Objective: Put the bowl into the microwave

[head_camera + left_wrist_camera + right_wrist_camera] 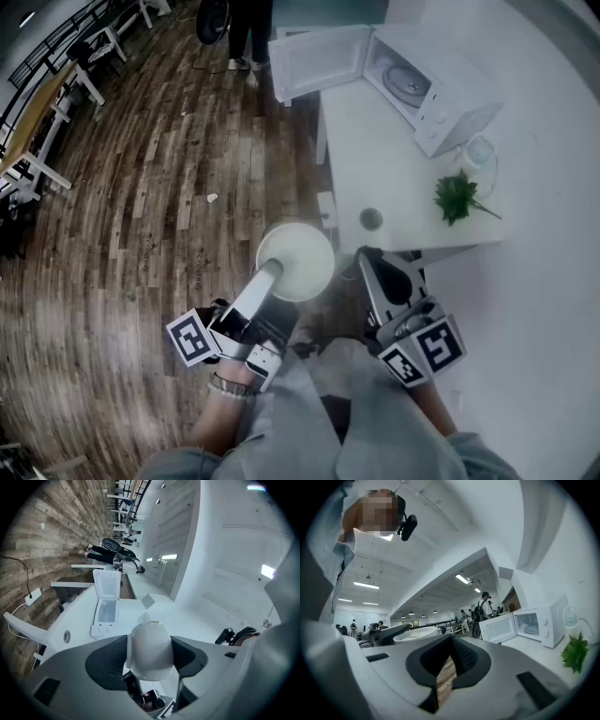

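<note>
A white bowl (295,258) hangs over the wooden floor just left of the table's near corner. My left gripper (270,278) is shut on its near rim. In the left gripper view the bowl's wall (151,651) fills the gap between both pads. The white microwave (441,84) stands at the far end of the table with its door (319,61) swung open and a glass turntable inside. It also shows in the left gripper view as the microwave (105,604). My right gripper (370,267) is beside the bowl, shut and empty, and its jaws meet in the right gripper (449,660) view.
The white table (394,159) carries a small green plant (457,195), a round dark insert (371,218) and a small white device with a cable (478,150). A person (248,28) stands beyond the microwave door. Desks line the far left.
</note>
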Motion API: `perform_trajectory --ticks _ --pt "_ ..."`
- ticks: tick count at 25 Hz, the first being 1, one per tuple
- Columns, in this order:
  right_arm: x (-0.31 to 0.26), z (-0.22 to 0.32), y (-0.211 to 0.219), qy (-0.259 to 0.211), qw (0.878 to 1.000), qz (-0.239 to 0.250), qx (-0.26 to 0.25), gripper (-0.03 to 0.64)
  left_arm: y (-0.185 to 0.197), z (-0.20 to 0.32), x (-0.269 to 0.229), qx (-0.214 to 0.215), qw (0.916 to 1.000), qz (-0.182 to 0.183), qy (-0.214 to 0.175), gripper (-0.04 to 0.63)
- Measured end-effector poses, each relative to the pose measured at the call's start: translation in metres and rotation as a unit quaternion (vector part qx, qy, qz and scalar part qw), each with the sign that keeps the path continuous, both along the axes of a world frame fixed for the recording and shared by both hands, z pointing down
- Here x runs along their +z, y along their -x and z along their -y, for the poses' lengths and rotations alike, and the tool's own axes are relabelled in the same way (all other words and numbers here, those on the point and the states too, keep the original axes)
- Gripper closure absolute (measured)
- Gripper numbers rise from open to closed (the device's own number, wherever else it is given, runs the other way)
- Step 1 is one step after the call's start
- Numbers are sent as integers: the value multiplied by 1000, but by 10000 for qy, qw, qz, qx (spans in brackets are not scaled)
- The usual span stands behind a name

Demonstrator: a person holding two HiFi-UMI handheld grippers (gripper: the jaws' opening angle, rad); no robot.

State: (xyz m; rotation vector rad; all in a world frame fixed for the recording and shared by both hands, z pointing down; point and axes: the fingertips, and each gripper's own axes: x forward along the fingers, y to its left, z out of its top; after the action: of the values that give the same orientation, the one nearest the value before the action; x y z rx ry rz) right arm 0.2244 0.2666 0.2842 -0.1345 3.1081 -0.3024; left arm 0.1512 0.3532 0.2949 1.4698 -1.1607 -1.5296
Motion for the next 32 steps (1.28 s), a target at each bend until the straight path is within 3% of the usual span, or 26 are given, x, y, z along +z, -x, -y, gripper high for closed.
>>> perform_trajectory --ticks 14,19,32 --pt "5 -2 10 -96 9999 -82 -87 615 9 -2 3 -30 10000 71 -8 330" --pt "2 -10 15 -401 9990 -119 -121 615 15 -9 2 -84 9999 23 -59 330" --pt "10 -29 18 -223 9996 -88 -120 615 27 -49 5 -398 9992 36 -57 330"
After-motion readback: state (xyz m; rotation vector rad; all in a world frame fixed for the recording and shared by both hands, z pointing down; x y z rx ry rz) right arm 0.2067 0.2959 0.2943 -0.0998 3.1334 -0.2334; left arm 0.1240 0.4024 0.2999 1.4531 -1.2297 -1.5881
